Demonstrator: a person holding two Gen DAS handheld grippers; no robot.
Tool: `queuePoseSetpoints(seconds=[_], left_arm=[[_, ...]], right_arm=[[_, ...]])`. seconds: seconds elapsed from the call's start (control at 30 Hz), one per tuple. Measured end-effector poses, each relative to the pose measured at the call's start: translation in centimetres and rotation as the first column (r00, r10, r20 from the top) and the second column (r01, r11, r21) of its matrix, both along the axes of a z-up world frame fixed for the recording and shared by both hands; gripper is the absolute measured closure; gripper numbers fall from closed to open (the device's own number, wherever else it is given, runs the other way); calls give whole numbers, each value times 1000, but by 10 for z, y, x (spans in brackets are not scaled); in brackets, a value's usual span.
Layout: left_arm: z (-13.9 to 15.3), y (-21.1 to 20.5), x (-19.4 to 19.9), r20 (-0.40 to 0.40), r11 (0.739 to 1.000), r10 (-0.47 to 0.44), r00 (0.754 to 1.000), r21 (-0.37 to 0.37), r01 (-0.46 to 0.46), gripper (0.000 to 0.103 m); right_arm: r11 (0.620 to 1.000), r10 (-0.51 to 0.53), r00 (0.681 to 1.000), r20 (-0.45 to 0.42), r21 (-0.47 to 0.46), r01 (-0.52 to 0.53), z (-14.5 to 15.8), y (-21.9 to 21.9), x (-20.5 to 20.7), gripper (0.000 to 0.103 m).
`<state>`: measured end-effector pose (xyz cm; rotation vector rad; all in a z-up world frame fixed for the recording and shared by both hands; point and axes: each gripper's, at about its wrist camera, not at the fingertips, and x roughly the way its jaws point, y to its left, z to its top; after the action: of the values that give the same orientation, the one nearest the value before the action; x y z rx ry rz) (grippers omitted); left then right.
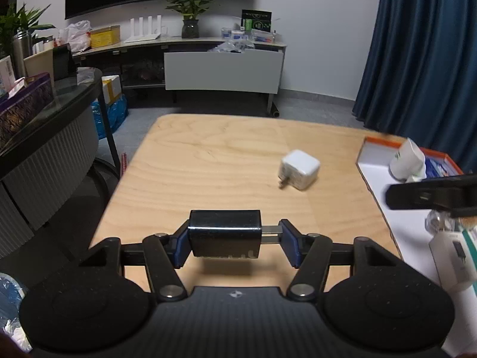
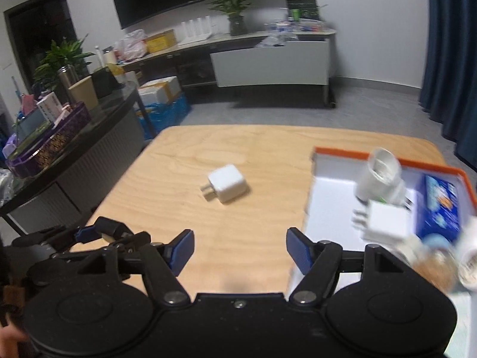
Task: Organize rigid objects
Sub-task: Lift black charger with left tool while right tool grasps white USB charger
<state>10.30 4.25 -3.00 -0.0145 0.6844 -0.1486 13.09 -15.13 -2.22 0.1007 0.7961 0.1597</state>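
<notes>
My left gripper point(image 1: 235, 240) pinches the black charger point(image 1: 225, 232) body-to-prongs above the table point(image 1: 208, 161); right gripper point(image 2: 240, 249) stands wide, empty. Risk: prong-end contact is thin, so it may twist loose before the box point(image 2: 328, 197). White charger point(image 2: 227, 186) awaits mid-table.

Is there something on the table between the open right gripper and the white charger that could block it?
Nothing visible does. Only bare wooden table lies between the right gripper and the white charger. The orange-rimmed box sits off to the right.
</notes>
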Motion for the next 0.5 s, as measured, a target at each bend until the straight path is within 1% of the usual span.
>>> queuePoseSetpoints(seconds=[0.1,0.17,0.3,0.5], left_arm=[[5,5,4,4,1000,18,1000,-4,-18,42],[6,9,8,-1,999,29,1000,-20,-29,42],[5,14,14,-3,998,41,999,-44,-41,42],[1,18,22,-15,997,45,999,-66,-46,42]], right_arm=[[998,48,999,-10,-29,-48,-7,11,27,15],[995,82,996,-21,-48,-83,-13,18,45,14],[988,143,988,-54,-46,-145,-30,24,79,13],[968,217,973,-74,-113,-224,-47,36,110,13]])
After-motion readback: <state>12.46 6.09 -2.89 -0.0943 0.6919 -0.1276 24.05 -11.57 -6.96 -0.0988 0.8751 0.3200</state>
